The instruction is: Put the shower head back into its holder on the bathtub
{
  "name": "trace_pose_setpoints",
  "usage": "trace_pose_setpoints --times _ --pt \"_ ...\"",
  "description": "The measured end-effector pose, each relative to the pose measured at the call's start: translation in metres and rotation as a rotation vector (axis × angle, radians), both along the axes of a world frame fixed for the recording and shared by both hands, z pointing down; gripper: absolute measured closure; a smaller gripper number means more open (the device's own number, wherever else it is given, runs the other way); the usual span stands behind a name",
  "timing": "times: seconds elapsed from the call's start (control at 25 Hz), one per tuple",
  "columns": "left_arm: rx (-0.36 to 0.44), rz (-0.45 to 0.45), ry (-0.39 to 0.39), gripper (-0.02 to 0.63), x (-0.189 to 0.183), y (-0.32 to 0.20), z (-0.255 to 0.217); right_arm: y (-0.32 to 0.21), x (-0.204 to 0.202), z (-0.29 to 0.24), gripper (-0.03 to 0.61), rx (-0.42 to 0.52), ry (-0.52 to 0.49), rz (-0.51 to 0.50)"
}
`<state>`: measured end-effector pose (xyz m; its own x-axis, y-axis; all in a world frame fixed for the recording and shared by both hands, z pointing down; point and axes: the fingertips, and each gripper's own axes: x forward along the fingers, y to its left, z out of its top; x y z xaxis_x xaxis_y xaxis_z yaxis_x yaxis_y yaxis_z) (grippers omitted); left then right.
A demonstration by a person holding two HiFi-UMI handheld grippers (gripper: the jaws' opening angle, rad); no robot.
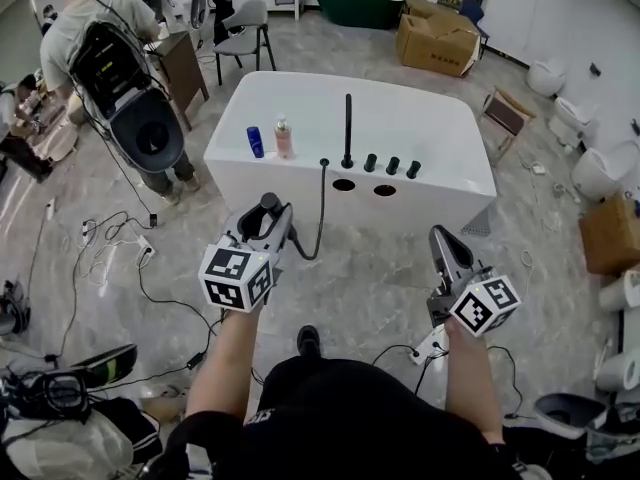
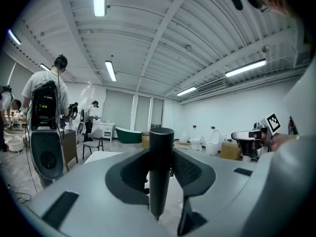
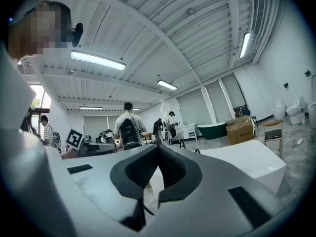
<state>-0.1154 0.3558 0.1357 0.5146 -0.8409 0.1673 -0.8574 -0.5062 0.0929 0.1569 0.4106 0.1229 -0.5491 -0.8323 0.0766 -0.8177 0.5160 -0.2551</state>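
The left gripper (image 1: 272, 214), a grey two-jaw tool bearing a cube with square markers, has its jaws spread wide and clamped on a black cylindrical shower head (image 2: 161, 157). The shower head stands upright between the dark ribbed pads (image 2: 134, 174). It is held above the marble-patterned floor, just in front of the tub and apart from it.

A thin black hose (image 1: 318, 218) hangs from the shower head and curves up to a small black fitting on the near edge of the white rectangular bathtub (image 1: 420, 118).

The right gripper (image 3: 158, 157), of the same build, has its jaws pressed together with nothing between them. It is held beside the left one, well apart.

On the tub's near deck are two dark round openings (image 1: 343, 184), with three black knobs (image 1: 392, 165) and a tall black spout (image 1: 348, 128) just behind them. A blue bottle (image 1: 256, 141) and a pink bottle (image 1: 284, 138) stand at the left end.

A person wearing a black backpack (image 1: 110, 58) stands to the left of the tub.
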Motion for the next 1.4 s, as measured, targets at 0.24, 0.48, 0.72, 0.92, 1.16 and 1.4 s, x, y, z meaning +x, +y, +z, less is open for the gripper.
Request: trace_pose_setpoints --times 0.24,0.48,0.72,0.92,1.16,1.4 --pt "-0.021 0.024 0.000 0.468 -0.034 -0.053 0.011 -0.054 -0.044 0.003 0.565 -0.032 0.023 0.004" --pt "-0.038 0.009 0.008 0.468 -0.050 -0.095 0.021 -0.104 -0.063 0.021 0.564 -0.073 0.027 -0.031" --pt "-0.096 -0.017 0.003 0.468 -0.056 -0.141 0.053 -0.151 -0.062 0.052 0.565 -0.124 0.007 -0.039" --pt "-0.106 -0.040 -0.028 0.468 -0.052 -0.200 0.056 -0.228 -0.055 0.071 0.565 -0.129 -0.043 -0.076" --pt "-0.108 -0.083 -0.025 0.468 -0.022 -0.298 0.056 -0.356 -0.050 0.081 0.565 -0.110 -0.069 -0.189" --pt "-0.128 -0.104 -0.050 0.468 0.021 -0.395 0.069 -0.466 -0.026 0.101 0.565 -0.159 -0.061 -0.257"
